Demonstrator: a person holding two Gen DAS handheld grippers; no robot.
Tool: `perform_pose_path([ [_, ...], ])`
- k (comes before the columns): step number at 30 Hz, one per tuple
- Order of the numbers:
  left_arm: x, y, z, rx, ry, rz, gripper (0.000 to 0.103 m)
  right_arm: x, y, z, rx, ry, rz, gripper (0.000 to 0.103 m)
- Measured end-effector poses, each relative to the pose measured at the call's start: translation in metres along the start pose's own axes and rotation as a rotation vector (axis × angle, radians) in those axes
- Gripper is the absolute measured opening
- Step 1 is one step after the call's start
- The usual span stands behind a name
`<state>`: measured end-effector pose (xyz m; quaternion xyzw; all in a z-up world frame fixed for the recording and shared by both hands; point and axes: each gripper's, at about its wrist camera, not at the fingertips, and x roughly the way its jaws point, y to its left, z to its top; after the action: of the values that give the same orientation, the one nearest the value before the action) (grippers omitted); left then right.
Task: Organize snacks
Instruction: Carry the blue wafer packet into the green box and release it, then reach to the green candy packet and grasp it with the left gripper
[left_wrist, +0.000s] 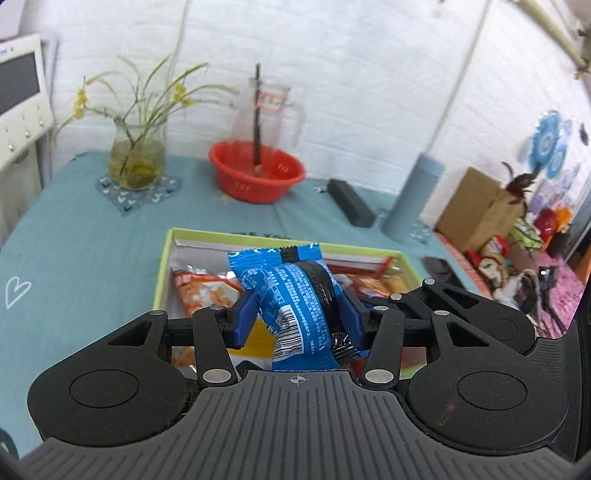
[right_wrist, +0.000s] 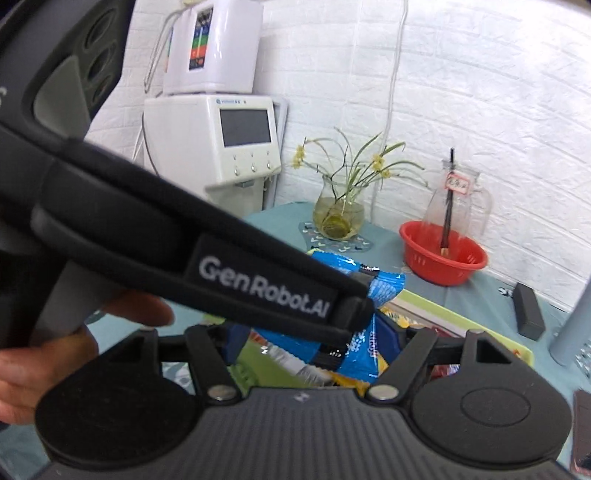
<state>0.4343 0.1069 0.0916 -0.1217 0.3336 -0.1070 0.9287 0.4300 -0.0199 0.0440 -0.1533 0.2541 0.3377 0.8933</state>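
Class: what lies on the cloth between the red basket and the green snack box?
Nothing: in the left wrist view, bare teal tablecloth separates red basket from green snack box.

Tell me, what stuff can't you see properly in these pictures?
- Right gripper: in the right wrist view, the left gripper's black body crosses its fingers, so open or shut is unclear.
- Box: in the left wrist view, the blue snack packet and the left gripper hide the snacks behind them.
- Pitcher label: too blurred to read.
- Monitor: cut off by the left edge.
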Motion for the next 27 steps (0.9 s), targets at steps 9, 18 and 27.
perform_pose_path([
  [9, 0.048, 0.035, -0.005, -0.059, 0.060, -0.047, 0.047, 0.051, -0.031, -0.010, 0.079, 0.090, 0.050, 0.085],
  [18, -0.058, 0.009, -0.017, 0.012, -0.175, -0.065, 0.076, -0.066, 0.007, -0.020, 0.008, -0.119, -0.035, 0.102],
  [27, -0.116, 0.029, -0.128, -0.041, -0.098, 0.020, 0.078, -0.115, 0.112, -0.114, -0.026, 0.020, 0.108, 0.102],
])
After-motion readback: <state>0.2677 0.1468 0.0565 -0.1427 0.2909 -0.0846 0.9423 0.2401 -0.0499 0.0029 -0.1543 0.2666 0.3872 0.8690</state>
